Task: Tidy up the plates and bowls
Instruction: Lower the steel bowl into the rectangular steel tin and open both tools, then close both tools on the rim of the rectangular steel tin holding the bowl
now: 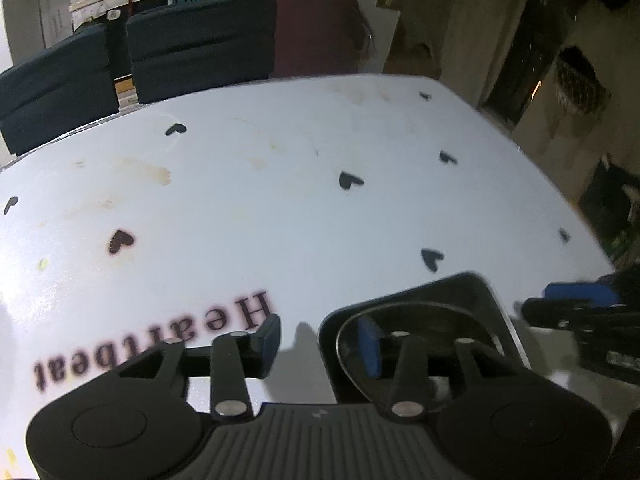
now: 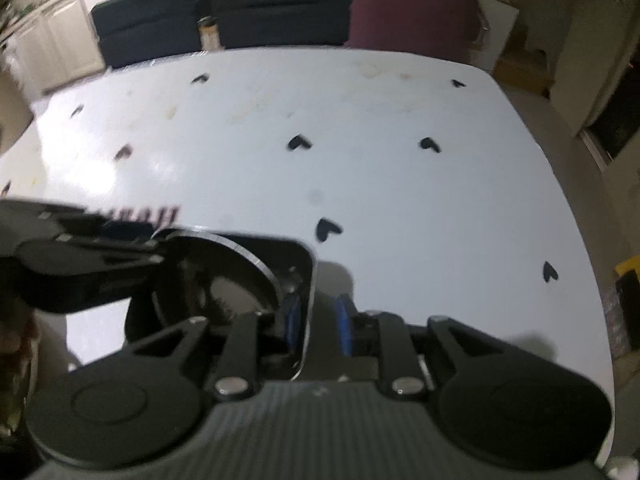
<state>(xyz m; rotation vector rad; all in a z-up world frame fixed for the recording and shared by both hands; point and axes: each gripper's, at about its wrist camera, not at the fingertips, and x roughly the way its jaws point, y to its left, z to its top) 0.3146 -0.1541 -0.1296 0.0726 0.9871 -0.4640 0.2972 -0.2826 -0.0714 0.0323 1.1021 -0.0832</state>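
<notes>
A black square plate with rounded corners lies on the white heart-print table, and a round black bowl with a thin bright rim sits in it. My left gripper straddles the plate's left rim, one blue pad outside and one inside, neither pressing on it. In the right wrist view the plate and the bowl sit low at the left. My right gripper straddles the plate's right rim, with small gaps at both pads. Each gripper also shows in the other's view, blurred: the right gripper and the left gripper.
Dark blue seats and a maroon seat stand behind the table's far edge. Its right edge drops to the floor. "Heartbeat" lettering is printed near my left gripper. Part of a hand shows at the left.
</notes>
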